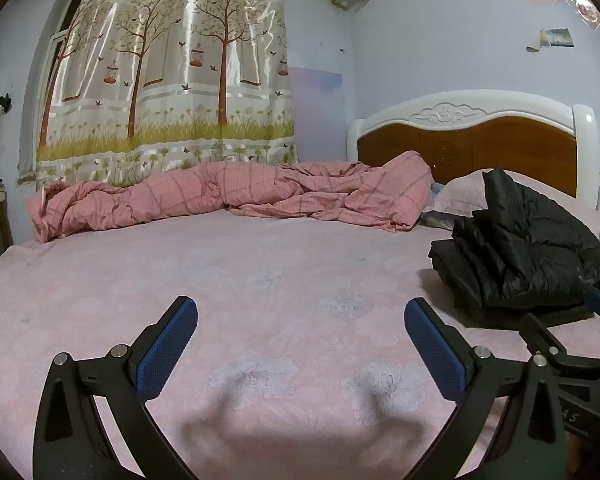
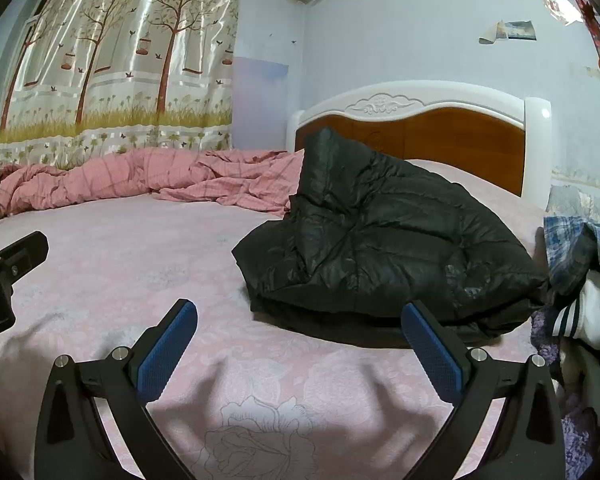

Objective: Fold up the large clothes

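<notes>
Both grippers hover low over the pink bedsheet, pointing toward the headboard. The left gripper has its jaws spread wide, nothing between its blue pads. The right gripper is equally wide apart and empty, its right finger overlapping the near edge of the black puffer jacket in the frame; whether they touch I cannot tell.

The jacket lies bunched at centre-right of the right wrist view, at the right edge of the left. Only the right wrist view shows the clothes pile at far right.
</notes>
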The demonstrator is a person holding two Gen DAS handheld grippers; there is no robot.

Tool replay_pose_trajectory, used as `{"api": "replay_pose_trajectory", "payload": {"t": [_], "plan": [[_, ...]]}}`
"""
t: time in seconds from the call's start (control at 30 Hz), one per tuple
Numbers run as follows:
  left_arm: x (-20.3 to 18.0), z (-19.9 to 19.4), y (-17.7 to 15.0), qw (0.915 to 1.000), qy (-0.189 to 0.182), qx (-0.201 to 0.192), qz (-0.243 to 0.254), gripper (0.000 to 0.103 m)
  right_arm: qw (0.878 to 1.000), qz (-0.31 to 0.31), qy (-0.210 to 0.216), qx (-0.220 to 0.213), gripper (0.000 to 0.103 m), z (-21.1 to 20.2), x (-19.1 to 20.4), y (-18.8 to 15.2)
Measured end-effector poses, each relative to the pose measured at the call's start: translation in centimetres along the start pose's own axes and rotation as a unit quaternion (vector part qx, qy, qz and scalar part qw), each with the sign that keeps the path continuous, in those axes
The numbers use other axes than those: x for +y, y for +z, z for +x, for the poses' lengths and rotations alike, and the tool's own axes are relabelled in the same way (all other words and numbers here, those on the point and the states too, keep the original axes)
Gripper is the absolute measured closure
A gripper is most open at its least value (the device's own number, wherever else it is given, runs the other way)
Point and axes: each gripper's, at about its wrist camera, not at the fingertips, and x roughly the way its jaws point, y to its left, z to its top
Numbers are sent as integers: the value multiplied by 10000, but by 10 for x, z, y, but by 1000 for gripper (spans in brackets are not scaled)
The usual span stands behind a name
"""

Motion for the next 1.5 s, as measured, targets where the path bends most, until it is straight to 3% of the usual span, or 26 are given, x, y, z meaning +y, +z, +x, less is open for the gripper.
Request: {"api": "replay_pose_trajectory", "payload": {"t": [1.5], "plan": [[-1, -1, -1, 10000, -13, 27, 8, 0, 10000, -18, 61, 34, 0, 11, -3, -1]]}}
